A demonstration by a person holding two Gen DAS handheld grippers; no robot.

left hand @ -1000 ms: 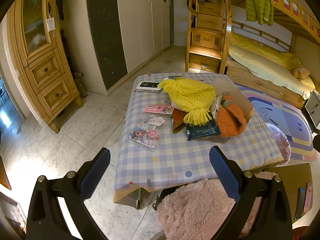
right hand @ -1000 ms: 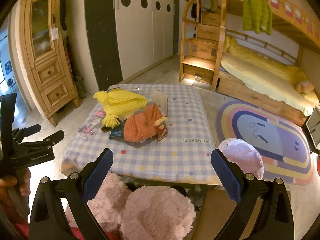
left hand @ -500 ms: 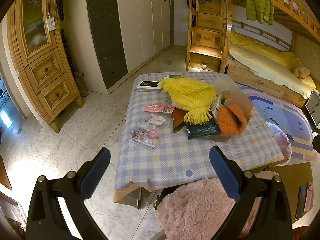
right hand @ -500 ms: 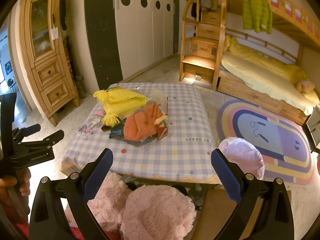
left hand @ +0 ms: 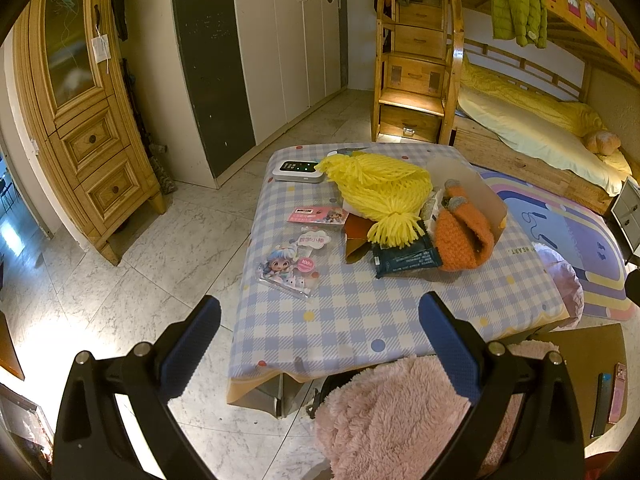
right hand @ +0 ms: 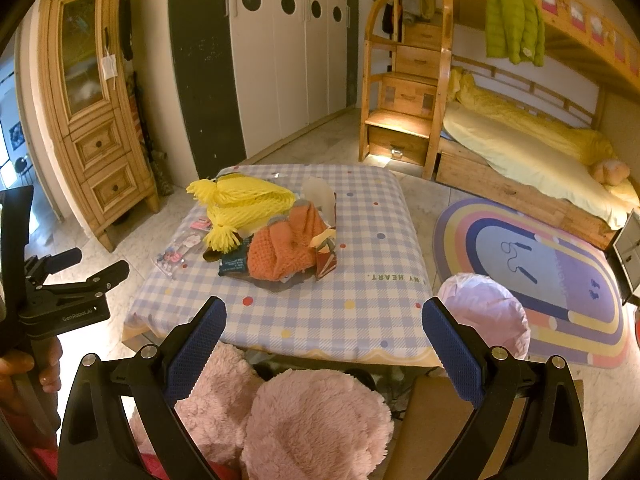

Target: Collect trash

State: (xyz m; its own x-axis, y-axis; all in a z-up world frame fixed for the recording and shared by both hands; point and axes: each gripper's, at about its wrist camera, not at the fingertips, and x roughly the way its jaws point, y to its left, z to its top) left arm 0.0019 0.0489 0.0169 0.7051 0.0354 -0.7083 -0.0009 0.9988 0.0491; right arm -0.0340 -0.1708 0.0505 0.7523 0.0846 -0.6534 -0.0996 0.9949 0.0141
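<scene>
A low table with a blue checked cloth (left hand: 360,320) (right hand: 360,300) holds a pile: a yellow knitted hat (left hand: 380,192) (right hand: 240,204), an orange knitted hat (left hand: 460,240) (right hand: 284,248), a dark wrapper (left hand: 404,258) (right hand: 234,264), brown paper (left hand: 356,236), an open cardboard box (left hand: 472,188) and cartoon packaging cards (left hand: 288,268) (right hand: 176,252). A bin lined with a pink bag (right hand: 486,316) (left hand: 560,280) stands at the table's right. My left gripper (left hand: 320,344) is open and empty before the table's near left corner. My right gripper (right hand: 324,348) is open and empty above the near edge.
A white device (left hand: 298,170) lies at the table's far edge. Pink fluffy cushions (right hand: 300,420) (left hand: 392,412) lie under both grippers. A wooden cabinet (left hand: 80,120) stands left, white wardrobes (left hand: 288,40) behind, a bunk bed (right hand: 520,140) and striped rug (right hand: 540,272) right.
</scene>
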